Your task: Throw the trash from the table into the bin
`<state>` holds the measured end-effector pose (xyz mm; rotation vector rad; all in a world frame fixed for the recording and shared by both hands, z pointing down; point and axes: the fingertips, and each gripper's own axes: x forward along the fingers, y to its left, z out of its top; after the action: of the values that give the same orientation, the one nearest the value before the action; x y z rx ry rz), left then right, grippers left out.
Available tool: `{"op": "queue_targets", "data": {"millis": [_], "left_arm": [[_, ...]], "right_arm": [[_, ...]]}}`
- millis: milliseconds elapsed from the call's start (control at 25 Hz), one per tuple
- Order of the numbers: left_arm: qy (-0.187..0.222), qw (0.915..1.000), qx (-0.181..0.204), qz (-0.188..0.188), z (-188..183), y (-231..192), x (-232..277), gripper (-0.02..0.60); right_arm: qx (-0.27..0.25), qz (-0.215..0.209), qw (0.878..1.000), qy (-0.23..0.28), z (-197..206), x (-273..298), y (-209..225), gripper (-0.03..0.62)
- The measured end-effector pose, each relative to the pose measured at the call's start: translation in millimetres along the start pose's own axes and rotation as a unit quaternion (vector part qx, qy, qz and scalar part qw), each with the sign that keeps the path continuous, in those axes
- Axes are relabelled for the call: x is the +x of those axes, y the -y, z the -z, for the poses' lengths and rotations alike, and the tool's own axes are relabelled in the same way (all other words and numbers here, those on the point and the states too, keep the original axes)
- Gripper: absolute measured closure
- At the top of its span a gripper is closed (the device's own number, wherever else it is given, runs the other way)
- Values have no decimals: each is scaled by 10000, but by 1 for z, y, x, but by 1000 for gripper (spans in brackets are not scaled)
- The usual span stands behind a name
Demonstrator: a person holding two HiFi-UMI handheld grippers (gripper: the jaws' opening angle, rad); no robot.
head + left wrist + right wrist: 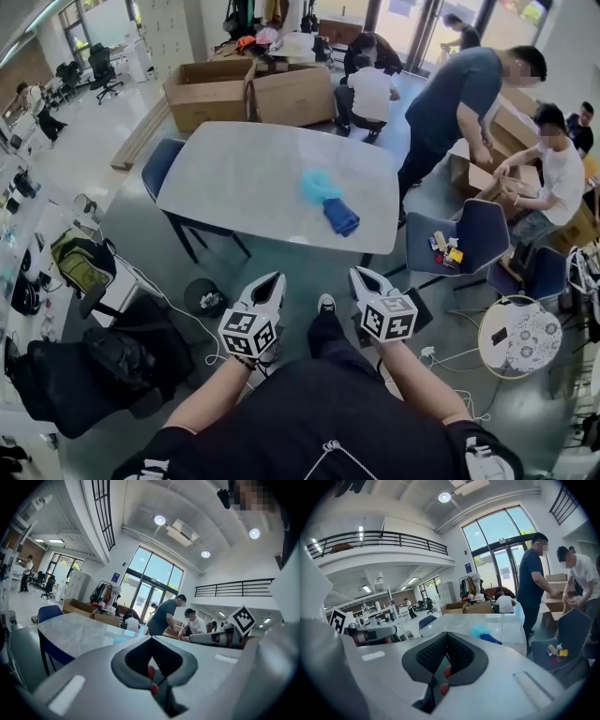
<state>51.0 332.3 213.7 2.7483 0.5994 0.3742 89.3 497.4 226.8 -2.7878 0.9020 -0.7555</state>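
Both grippers were held low in front of the person, short of the table (234,169) and well apart from anything on it. The left gripper (269,284) had its jaws together with nothing between them, as its own view showed: the tips met and only the gap behind the pads was left. The right gripper (361,278) was the same, jaws closed and empty. The trash lay on the right half of the tabletop, toward the near right corner. It was a crumpled light-blue piece (319,185) and, just beside it and seemingly touching, a dark blue piece (341,216) that sat close to the near edge. The rest of the pale tabletop carried nothing else that could be made out. On the floor off the table's near left corner stood a small dark round container (203,296), possibly the bin. A blue chair (161,161) was tucked at the table's left edge, and another blue chair (480,230) stood off the right edge with small coloured items (446,247) on its seat. Beyond the right edge, people (459,98) bent over cardboard boxes (473,183).
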Motion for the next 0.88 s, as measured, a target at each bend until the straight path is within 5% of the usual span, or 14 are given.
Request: {"op": "queue_targets", "data": {"millis": [880], "left_arm": [[-111,9940,-15,-1085,-87,-101,240,581]], "right_arm": [[-219,-904,9950,-369,-132,235,161,565]]}}
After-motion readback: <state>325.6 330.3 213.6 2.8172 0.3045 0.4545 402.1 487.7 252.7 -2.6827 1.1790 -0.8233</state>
